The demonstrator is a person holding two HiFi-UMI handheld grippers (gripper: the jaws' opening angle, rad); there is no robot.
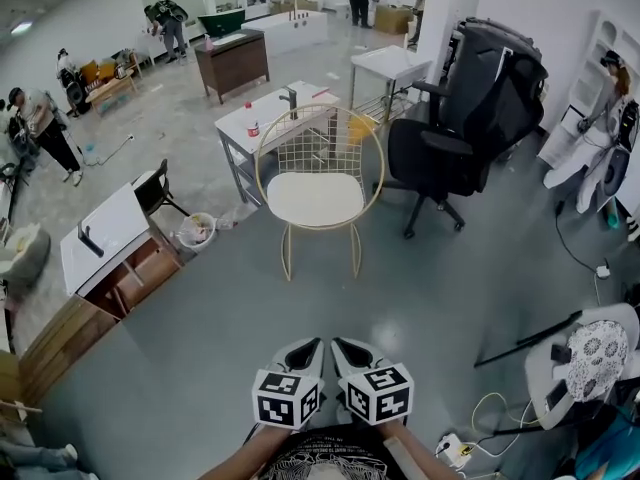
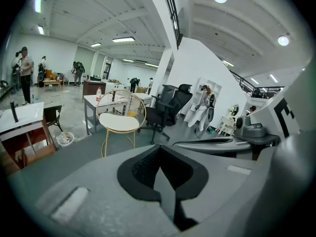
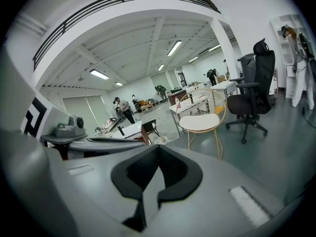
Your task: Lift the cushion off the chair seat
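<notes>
Close to the body: left tool [image 1: 305, 352] and right tool [image 1: 351, 352] closed, holding nothing, side by side. Well ahead: cushion [image 1: 315, 199] flat on chair [image 1: 288, 252] seat. If not opened before contact, likely to shove cushion or tip chair

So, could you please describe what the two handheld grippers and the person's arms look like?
The left gripper and right gripper have pale grey shells and black-lined jaws that taper to a point. Each carries a white cube with black square markers, the left one and the right one. No sleeves show on the forearms. The top is dark with a pale print.
</notes>
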